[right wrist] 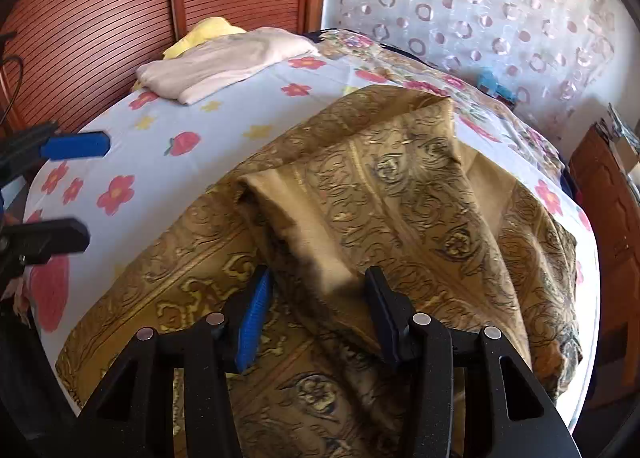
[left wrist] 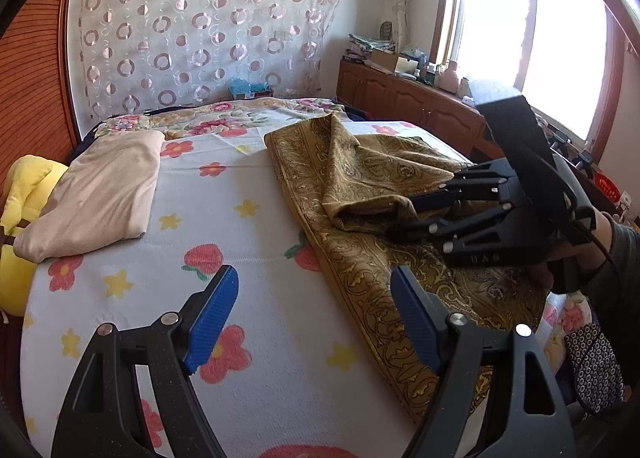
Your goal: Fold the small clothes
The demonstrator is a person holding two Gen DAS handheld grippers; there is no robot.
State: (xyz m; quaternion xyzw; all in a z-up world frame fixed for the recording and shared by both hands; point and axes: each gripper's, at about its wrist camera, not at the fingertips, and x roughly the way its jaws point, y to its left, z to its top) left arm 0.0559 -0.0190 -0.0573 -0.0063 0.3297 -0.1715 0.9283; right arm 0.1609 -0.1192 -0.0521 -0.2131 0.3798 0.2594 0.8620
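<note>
An olive-gold patterned cloth lies partly folded on the flowered bed sheet; it fills the right wrist view. My left gripper is open and empty, hovering over the sheet at the cloth's left edge. My right gripper is open, its fingers on either side of a raised fold of the cloth; it shows in the left wrist view with fingertips at that fold. The left gripper's fingers appear at the left of the right wrist view.
A folded beige garment lies at the bed's far left, also in the right wrist view, beside a yellow plush toy. A wooden cabinet with clutter stands under the window. A wooden panel wall borders the bed.
</note>
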